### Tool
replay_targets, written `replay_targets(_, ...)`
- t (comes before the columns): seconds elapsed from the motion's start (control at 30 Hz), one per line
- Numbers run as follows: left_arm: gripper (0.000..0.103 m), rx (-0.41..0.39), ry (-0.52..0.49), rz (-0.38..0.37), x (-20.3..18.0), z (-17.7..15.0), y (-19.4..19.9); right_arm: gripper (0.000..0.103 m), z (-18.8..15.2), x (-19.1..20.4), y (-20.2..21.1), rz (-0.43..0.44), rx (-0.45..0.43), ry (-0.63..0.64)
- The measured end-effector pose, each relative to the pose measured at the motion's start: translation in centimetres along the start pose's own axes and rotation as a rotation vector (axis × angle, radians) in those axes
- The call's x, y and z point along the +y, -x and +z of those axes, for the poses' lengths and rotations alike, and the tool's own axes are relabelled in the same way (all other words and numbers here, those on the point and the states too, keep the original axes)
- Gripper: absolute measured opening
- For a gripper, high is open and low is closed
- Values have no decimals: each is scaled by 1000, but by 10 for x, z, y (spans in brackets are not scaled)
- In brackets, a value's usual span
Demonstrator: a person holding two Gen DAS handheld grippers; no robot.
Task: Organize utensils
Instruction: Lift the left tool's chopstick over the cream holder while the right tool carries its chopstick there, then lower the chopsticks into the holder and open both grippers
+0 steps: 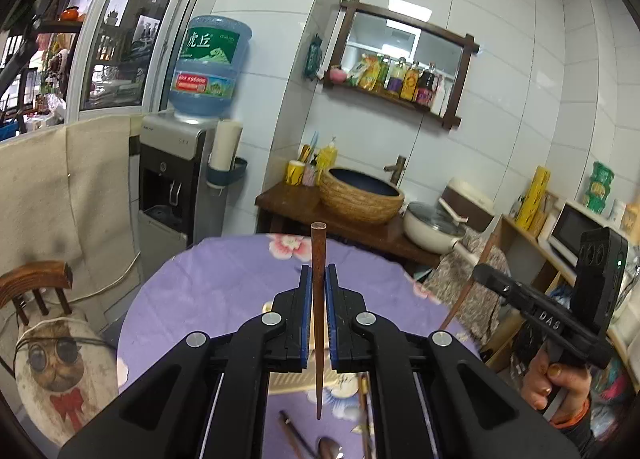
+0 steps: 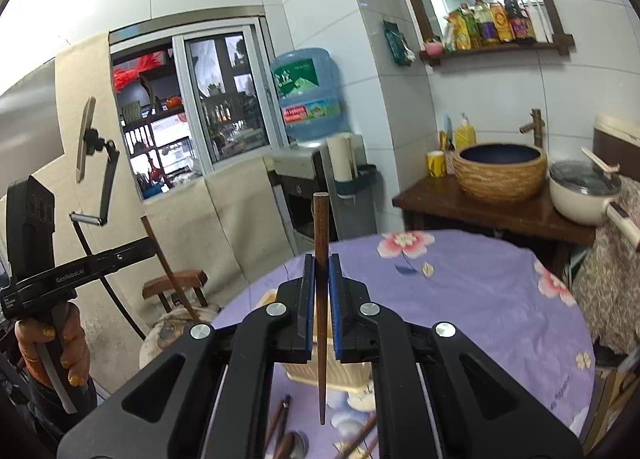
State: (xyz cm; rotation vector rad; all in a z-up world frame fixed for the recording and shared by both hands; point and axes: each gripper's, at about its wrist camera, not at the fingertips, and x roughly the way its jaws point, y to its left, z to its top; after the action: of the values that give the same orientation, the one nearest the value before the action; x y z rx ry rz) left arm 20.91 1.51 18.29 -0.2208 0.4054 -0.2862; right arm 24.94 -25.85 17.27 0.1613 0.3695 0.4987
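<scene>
A round table (image 2: 480, 299) under a purple flowered cloth is spreading out below and ahead of both tools, with a cream slotted basket (image 2: 352, 375) sitting on it just beneath the right tool. The left tool (image 1: 319, 279) is clamping narrow on a brown wooden chopstick (image 1: 319, 311), held upright between the blue pads, thick end poking above the tips and thin point hanging clear of the cloth. The right tool (image 2: 320, 271) is pinching a second chopstick (image 2: 321, 299) the same way, its point hovering near the basket. More chopsticks (image 2: 280, 423) and a spoon (image 2: 298, 443) are lying loose on the cloth below and behind the tools' tips. Each stick is being held at one short stretch of its length, so a quick swing or a bump could likely pivot it or let it slide out. The hanging points may also catch the basket's rim or miss its slots if lowered off line.
</scene>
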Motion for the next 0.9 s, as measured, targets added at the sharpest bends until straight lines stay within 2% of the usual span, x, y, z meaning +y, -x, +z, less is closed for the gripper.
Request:
replay_targets(0.17, 7, -57, 3, -12, -9, 49, -3, 7, 48, 22, -7, -14, -72, 52)
replay_targets(0.27, 7, -99, -8, 28, -14, 66, -10, 7, 67, 27, -18, -41, -103, 63)
replay_targets(0.37, 7, -129, -24, 83, -15, 72, -24, 7, 71, 29, -32, -60, -124, 68)
replay_targets(0.47, 7, -108, -21, 109, -11, 63, -45, 7, 63, 25, -51, -78, -115, 59)
replay_targets(0.67, 7, -16, 6, 145, 8, 24, -83, 7, 21, 7, -95, -92, -12, 21)
replay_targets(0.9, 7, 91, 37, 165, 29, -16, -114, 7, -14, -14, -121, -88, 76, -22)
